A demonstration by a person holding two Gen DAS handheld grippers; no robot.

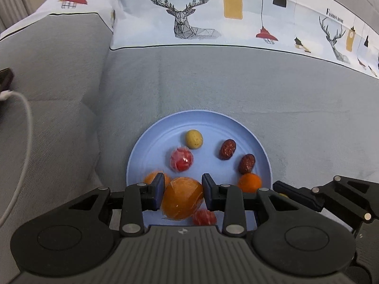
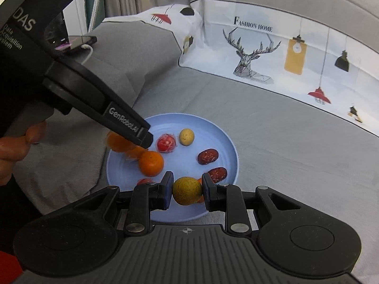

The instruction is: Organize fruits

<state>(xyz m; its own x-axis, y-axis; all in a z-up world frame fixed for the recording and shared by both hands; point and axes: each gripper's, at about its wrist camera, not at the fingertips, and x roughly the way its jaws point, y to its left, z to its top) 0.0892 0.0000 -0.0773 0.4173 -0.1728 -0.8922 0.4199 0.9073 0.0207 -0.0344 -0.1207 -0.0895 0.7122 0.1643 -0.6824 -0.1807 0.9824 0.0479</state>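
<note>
Left gripper (image 1: 182, 190) clamps a film-wrapped orange; right gripper (image 2: 187, 190) clamps a small yellow-brown speckled round fruit — both over the round pale-blue plastic plate (image 1: 151, 146).

Left pads pinch the wrapped orange (image 1: 182, 198) across its widest part, above the plate's near edge; film looks slick and crinkly, fruit likely firm and fairly light, so a grip on the equator should hold — squeeze harder and the wrap may slide. Right pads grip the speckled fruit (image 2: 187, 191) at its sides; looks hard-skinned, light, prone to roll on the smooth plate. Already on the plate: two dark red dates (image 1: 227, 149), a wrapped red fruit (image 1: 181, 159), a bare small orange (image 2: 151, 163). Plate sits on a grey fabric sofa seat (image 1: 236, 87).
</note>
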